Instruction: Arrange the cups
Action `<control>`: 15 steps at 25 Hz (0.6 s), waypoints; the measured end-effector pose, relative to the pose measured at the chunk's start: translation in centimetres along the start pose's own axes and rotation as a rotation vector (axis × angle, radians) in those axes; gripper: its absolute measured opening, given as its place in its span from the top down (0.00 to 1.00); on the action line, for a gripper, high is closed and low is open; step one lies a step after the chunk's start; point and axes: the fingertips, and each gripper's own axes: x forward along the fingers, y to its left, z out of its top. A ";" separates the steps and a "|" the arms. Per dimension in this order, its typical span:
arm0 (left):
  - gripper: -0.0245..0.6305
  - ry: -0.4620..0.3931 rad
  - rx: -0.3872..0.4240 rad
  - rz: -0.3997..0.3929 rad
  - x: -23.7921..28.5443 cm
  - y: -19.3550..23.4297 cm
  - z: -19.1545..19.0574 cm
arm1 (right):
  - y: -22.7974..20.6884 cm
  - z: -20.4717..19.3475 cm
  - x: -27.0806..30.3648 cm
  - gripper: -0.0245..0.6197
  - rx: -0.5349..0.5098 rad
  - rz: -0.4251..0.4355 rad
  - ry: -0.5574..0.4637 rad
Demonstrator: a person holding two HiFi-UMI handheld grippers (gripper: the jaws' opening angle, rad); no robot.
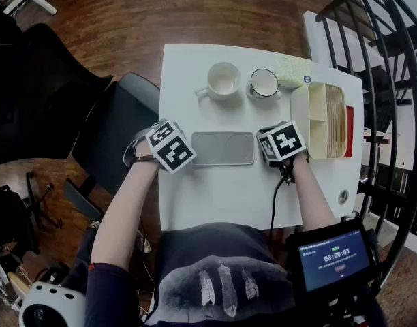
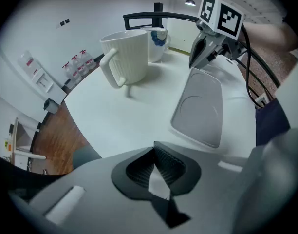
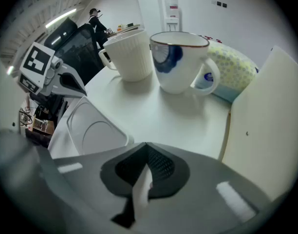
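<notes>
Head view: noted ribbed cup (image 1: 224, 80) and blue-marked cup (image 1: 264, 83) side by side, close but apart, at far side of white table (image 1: 215, 196), both upright with handles pointing outward. Logged grey tray (image 1: 223, 148) nearer, flanked by left gripper (image 1: 171, 146) and right gripper (image 1: 282, 142), both pointed steeply down at table. Marked cream box (image 1: 317, 120) along right edge, dotted pouch (image 1: 293, 70) just behind blue-marked cup. Left gripper view: found jaws closed to a bare sliver, nothing held; placed ribbed cup (image 2: 125, 56) well ahead and slightly left of jaws, blue-marked cup (image 2: 156, 44) behind it, tray (image 2: 200, 106) ahead to right, right gripper (image 2: 210, 43) beyond tray's far end. Right gripper view: found jaws shut together, empty; placed blue-marked cup (image 3: 180, 62) straight ahead, well clear of jaws, ribbed cup (image 3: 131, 55) left of it, tray (image 3: 93, 128) near left, left gripper (image 3: 51, 77) past it, cream box (image 3: 268, 126) close on right.
</notes>
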 end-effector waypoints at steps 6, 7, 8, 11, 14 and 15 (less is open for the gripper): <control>0.94 -0.046 0.052 0.027 -0.2 0.2 -0.2 | 0.1 0.1 0.0 0.95 0.015 -0.001 -0.001; 0.94 -0.062 0.048 0.025 -0.3 0.1 -0.2 | 0.1 0.1 0.1 0.95 0.017 0.001 -0.003; 0.94 -0.084 0.036 0.022 -0.6 0.1 -0.1 | 0.2 0.1 0.1 0.95 0.017 0.002 -0.004; 0.88 -0.193 -0.008 0.021 -2.1 0.8 1.4 | 0.1 0.2 0.0 0.95 0.015 0.001 -0.008; 0.64 -0.305 -0.018 0.011 -4.3 1.7 3.9 | 0.2 0.1 -0.1 0.95 0.015 -0.001 -0.008; 0.63 -0.337 -0.002 0.021 -4.9 2.2 4.8 | 0.2 0.1 -0.2 0.95 0.015 -0.001 -0.008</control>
